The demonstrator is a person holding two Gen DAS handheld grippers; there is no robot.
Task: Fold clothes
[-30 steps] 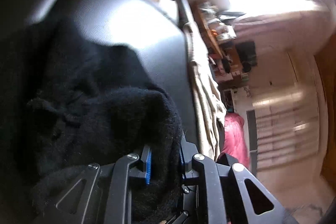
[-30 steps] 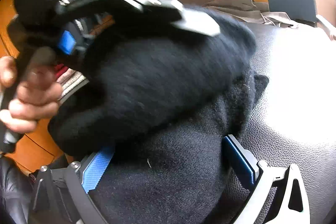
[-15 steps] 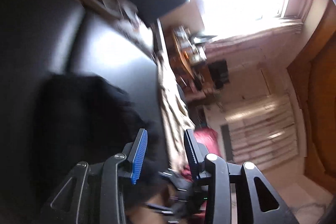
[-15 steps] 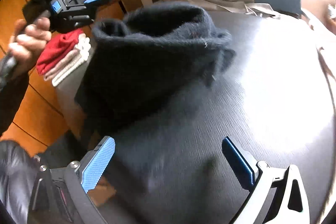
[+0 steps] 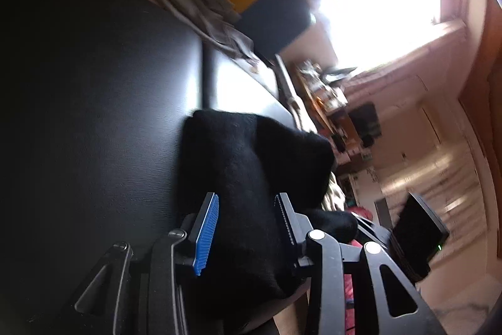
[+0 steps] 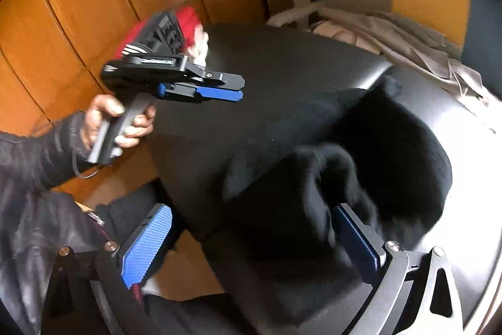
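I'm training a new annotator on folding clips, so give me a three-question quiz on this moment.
1. True or false: the right gripper is clamped on the black garment.
2. What colour is the folded item behind the left gripper? A red, B green, C blue.
3. Fill in: the beige cloth lies along the black surface's ___ edge (near/far).

Key: 1 false, its jaws stand wide open around the garment. 2 A. 3 far.
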